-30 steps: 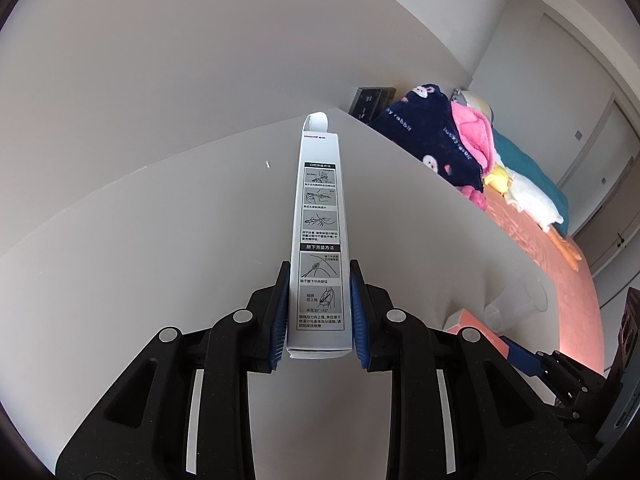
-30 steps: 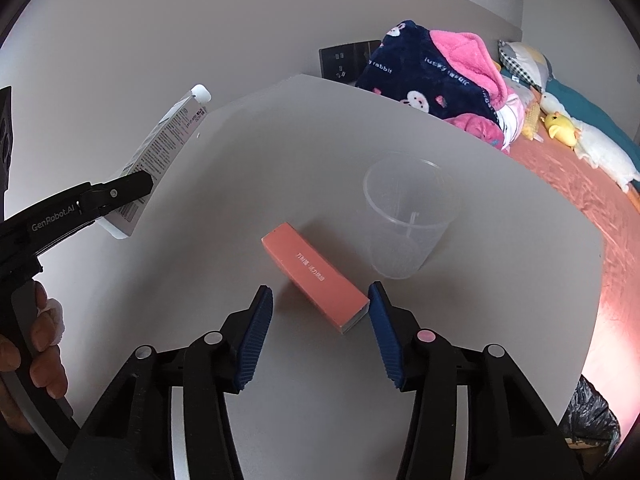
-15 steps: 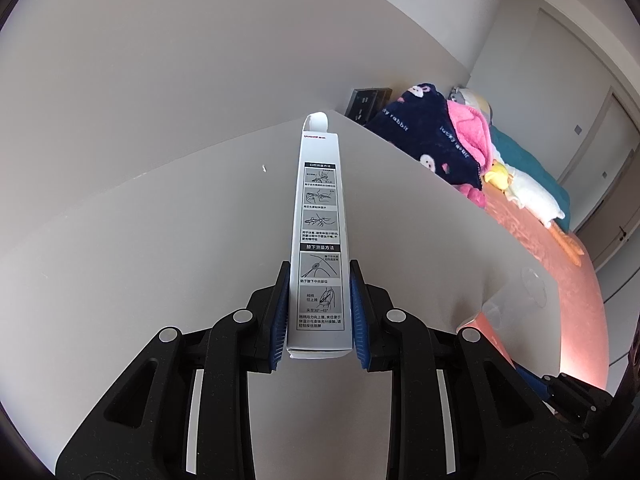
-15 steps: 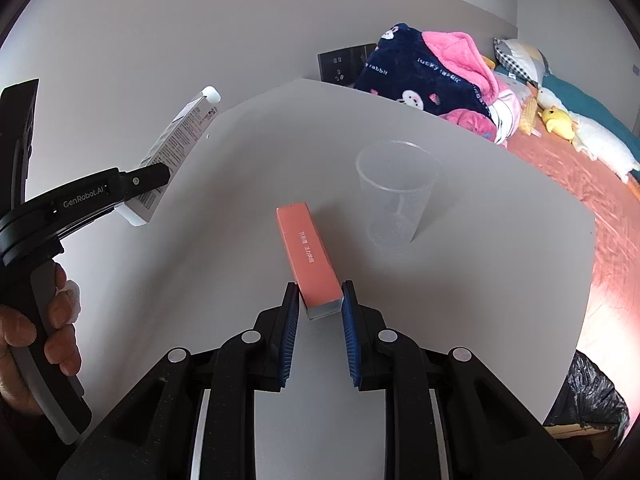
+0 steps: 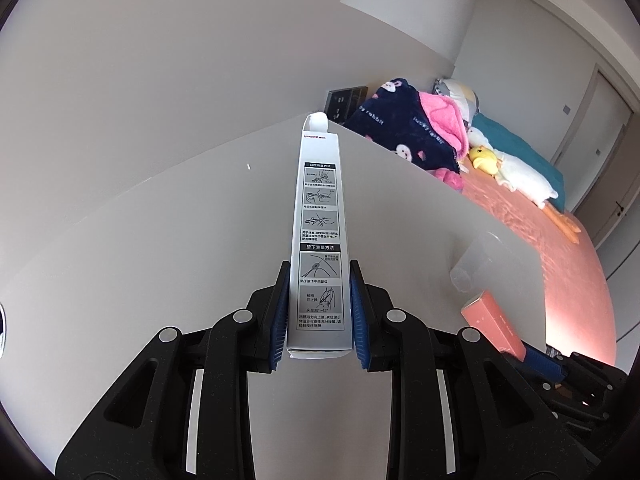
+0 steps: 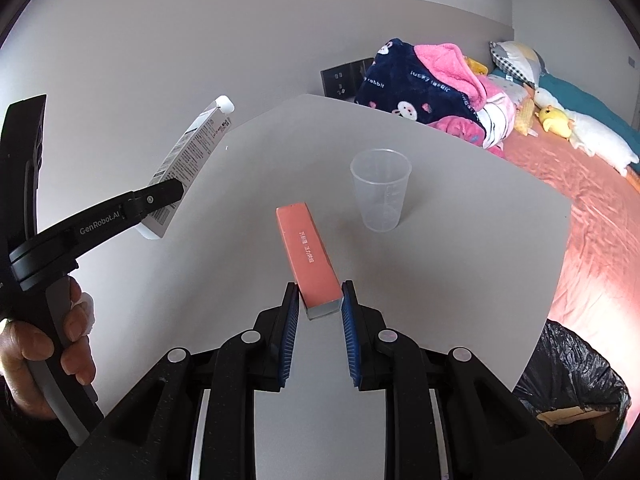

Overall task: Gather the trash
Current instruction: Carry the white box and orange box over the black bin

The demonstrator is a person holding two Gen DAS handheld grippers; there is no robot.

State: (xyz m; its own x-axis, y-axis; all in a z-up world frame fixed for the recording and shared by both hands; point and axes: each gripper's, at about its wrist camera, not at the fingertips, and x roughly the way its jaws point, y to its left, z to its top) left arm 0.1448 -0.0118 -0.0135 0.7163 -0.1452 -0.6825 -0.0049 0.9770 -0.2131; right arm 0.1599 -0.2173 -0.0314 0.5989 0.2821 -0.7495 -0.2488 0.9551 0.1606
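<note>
We are clamping the left gripper (image 5: 319,312) on the white box (image 5: 320,236). The right gripper (image 6: 320,312) is gripping the orange box (image 6: 308,256) just beside the clear cup (image 6: 381,190), its jaws having just been closing

Black hand-held gripper (image 6: 320,308) with ribbed blue pads, silver rivets, "GenRobot.AI" lettering.

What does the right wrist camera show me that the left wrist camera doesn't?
Only the right wrist view: the bin with the black bag beside the table, the hand that holds the left gripper, and the right gripper shut on the orange box.
Only the left wrist view: the picture panels on the white box, with the left gripper shut on it.
Both: white box, orange box, clear cup, table, bed.
</note>
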